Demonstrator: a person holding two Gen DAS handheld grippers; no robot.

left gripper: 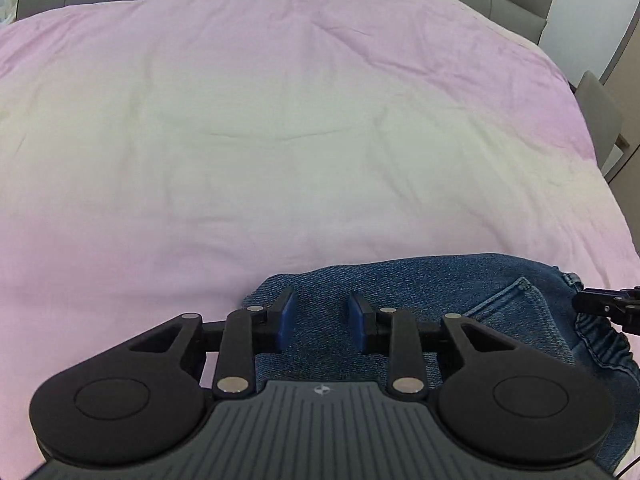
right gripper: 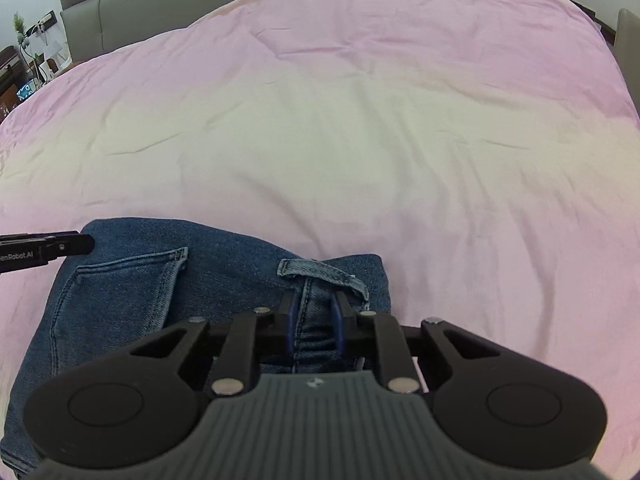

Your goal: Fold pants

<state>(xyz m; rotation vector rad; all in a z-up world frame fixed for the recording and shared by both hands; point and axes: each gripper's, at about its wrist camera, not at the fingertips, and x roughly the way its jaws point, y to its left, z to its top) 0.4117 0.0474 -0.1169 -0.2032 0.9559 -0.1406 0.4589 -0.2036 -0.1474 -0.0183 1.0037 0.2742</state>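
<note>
Blue denim pants (left gripper: 420, 288) lie folded on a pink bedspread (left gripper: 280, 140), back pocket up. My left gripper (left gripper: 322, 312) is open, its blue pads just above the denim near the folded edge. In the right wrist view the pants (right gripper: 140, 288) fill the lower left. My right gripper (right gripper: 316, 312) is narrowed around a bunch of denim by the belt loop (right gripper: 320, 270), which fills the gap between its pads. The left gripper's tip (right gripper: 60, 246) shows at the left edge; the right gripper's tip (left gripper: 608, 304) shows at the right edge of the left view.
A grey padded headboard (right gripper: 112, 16) runs along the far side of the bedspread (right gripper: 360, 140). A grey chair (left gripper: 600, 120) stands off the bed's right side. A cluttered shelf with a small plant (right gripper: 20, 36) is at far left.
</note>
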